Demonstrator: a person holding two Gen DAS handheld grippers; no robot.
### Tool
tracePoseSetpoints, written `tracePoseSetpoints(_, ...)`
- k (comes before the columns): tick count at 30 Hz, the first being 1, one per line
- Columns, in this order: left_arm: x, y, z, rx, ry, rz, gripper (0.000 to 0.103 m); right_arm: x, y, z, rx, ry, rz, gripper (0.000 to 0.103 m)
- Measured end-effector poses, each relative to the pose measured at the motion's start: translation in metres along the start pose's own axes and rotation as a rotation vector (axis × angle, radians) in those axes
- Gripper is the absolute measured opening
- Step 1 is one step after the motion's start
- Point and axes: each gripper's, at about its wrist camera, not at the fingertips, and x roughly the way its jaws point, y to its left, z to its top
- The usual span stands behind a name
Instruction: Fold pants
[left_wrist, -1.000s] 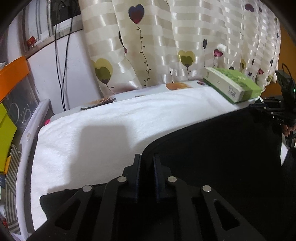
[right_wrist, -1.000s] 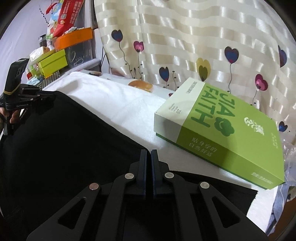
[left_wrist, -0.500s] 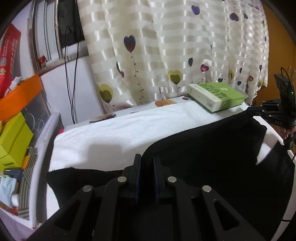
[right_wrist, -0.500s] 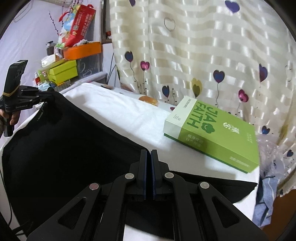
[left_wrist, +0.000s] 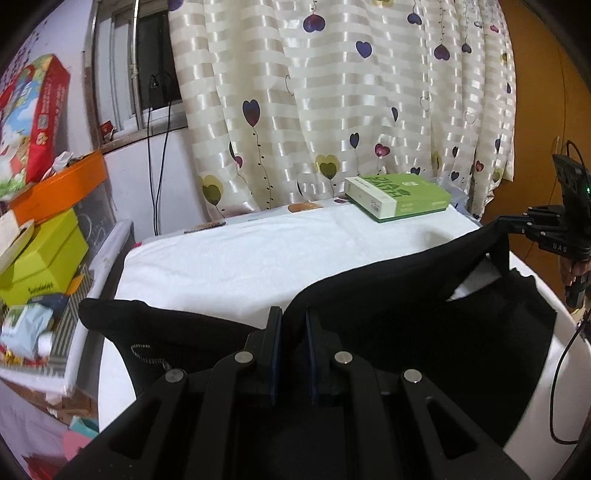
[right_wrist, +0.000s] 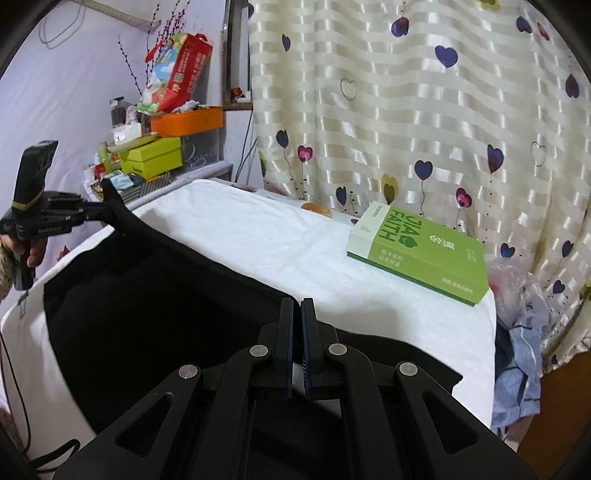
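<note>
1. The black pants (left_wrist: 388, 295) lie on the white towel (left_wrist: 240, 258) that covers the table. Their far edge is lifted off it and stretched between both grippers.
2. The left gripper (left_wrist: 291, 321) sits at 6 o'clock in its own view, jaws narrowed onto a thick bunch of black cloth.
3. The right gripper (right_wrist: 297, 308), at 6 o'clock in its view, is pinched nearly closed on the thin edge of the pants.
4. The cloth looks soft, light and limp: it sags in a curve between the two holds, so it should drape rather than keep a crease.
5. The best holds are probably the corners of one edge, kept taut and level.
6. The green box (right_wrist: 421, 254) at 2 o'clock stands well apart from the pants, though a wide swing could brush it.
</note>
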Motion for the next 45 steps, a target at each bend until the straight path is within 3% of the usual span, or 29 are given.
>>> tracePoseSetpoints(9, -0.047, -0.026, -0.036, -0.007, -0.035, 0.013, 0.013, -0.047, 0.028, -0.028, 0.004, -0.036, 0.0, 0.004)
tracePoseSetpoints(17, -0.067, -0.047, -0.08, -0.005, -0.001, 0.01, 0.013, -0.067, 0.046, -0.068, 0.03, -0.018, 0.001, 0.004)
tracePoseSetpoints(35, -0.069, -0.08, -0.146, 0.018, 0.122, -0.014, 0.013, -0.064, 0.056, -0.129, 0.114, 0.125, 0.027, 0.002)
tracePoseSetpoints(45, -0.073, -0.082, -0.162, -0.005, 0.156, -0.012, 0.013, -0.061, 0.044, -0.149, 0.193, 0.171, 0.009, 0.001)
